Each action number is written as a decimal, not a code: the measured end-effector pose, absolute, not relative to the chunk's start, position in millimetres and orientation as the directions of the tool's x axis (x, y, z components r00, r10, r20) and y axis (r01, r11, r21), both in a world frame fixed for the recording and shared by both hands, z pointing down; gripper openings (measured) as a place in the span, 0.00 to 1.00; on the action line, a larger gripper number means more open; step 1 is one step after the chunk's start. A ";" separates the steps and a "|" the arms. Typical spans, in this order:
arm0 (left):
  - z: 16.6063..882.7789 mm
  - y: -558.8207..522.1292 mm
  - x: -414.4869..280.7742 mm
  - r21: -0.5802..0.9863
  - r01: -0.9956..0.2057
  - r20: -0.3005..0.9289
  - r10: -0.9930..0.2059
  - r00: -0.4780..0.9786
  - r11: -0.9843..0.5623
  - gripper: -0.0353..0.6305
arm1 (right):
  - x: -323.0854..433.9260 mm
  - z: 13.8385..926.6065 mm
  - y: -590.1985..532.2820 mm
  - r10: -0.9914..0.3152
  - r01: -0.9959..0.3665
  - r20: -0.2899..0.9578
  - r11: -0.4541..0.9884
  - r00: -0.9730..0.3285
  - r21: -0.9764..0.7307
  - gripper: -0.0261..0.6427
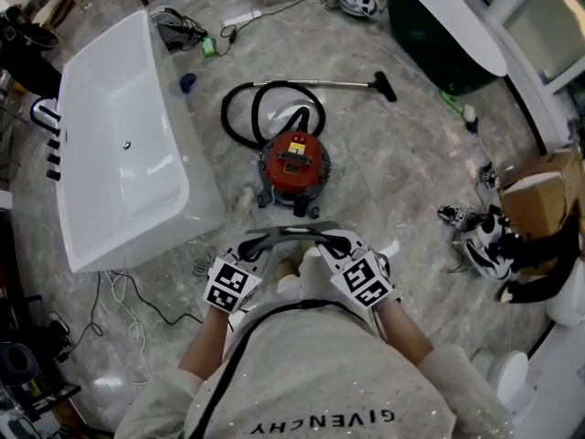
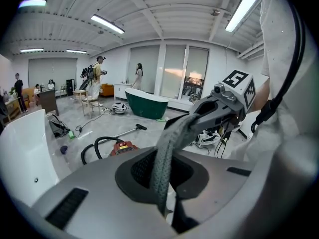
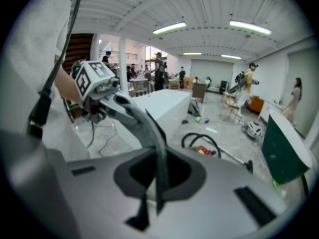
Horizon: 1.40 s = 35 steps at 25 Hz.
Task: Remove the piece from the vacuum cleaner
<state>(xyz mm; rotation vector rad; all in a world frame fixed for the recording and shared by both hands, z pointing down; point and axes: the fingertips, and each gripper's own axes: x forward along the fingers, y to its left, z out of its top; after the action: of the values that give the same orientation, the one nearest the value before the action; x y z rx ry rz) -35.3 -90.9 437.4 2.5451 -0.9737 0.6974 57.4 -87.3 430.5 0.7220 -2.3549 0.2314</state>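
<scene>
The red canister vacuum cleaner (image 1: 294, 161) stands on the marble floor ahead of me. Its black hose (image 1: 245, 117) loops behind it, and a thin wand runs right to a black floor nozzle (image 1: 386, 87). The vacuum also shows in the left gripper view (image 2: 122, 147) and in the right gripper view (image 3: 203, 150). Both grippers are held close to my chest, well short of the vacuum. My left gripper (image 1: 274, 239) and right gripper (image 1: 317, 237) are shut and empty, their tips nearly meeting. Each gripper view shows its own shut jaws edge-on, with the other gripper's marker cube (image 2: 240, 86) (image 3: 93, 79) just beyond them.
A white bathtub (image 1: 91, 117) lies to the left. A dark green tub (image 1: 430, 39) stands at the back right. Cables (image 1: 128, 305) trail on the floor at the left. A cardboard box (image 1: 539, 195) and gear sit at the right. Several people stand far off (image 2: 97, 76).
</scene>
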 end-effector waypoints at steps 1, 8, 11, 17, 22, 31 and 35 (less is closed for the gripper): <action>436.0 -91.2 -35.8 0.126 -0.691 0.543 -0.534 0.649 -0.712 0.10 | 56.7 429.0 -87.6 -0.439 -0.557 0.636 0.831 -0.635 0.019 0.08; 428.3 -91.7 -40.6 0.141 -0.702 0.515 -0.554 0.654 -0.698 0.10 | 51.1 420.1 -90.2 -0.439 -0.544 0.624 0.839 -0.646 0.027 0.08; 426.1 -92.4 -41.3 0.143 -0.705 0.512 -0.558 0.653 -0.695 0.10 | 50.2 416.9 -90.9 -0.440 -0.541 0.620 0.840 -0.649 0.029 0.08; 428.6 -87.5 -42.2 0.155 -0.711 0.512 -0.559 0.652 -0.686 0.10 | 48.8 419.7 -86.9 -0.432 -0.535 0.621 0.845 -0.654 0.025 0.08; 433.4 -84.7 -41.6 0.180 -0.716 0.517 -0.554 0.652 -0.675 0.10 | 48.8 423.6 -85.1 -0.422 -0.530 0.627 0.848 -0.655 0.017 0.08; 441.6 -80.9 -37.7 0.200 -0.711 0.530 -0.536 0.657 -0.674 0.10 | 52.7 430.6 -80.1 -0.410 -0.532 0.638 0.847 -0.652 0.001 0.08; 443.1 -80.8 -37.2 0.200 -0.711 0.534 -0.534 0.656 -0.674 0.10 | 52.9 433.1 -78.4 -0.406 -0.533 0.640 0.846 -0.652 -0.007 0.08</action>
<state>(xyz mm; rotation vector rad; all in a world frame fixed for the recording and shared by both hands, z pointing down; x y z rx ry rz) -37.2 -80.8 443.1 2.4805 -0.9800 0.6194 52.9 -78.4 433.1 0.6805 -2.3678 0.2557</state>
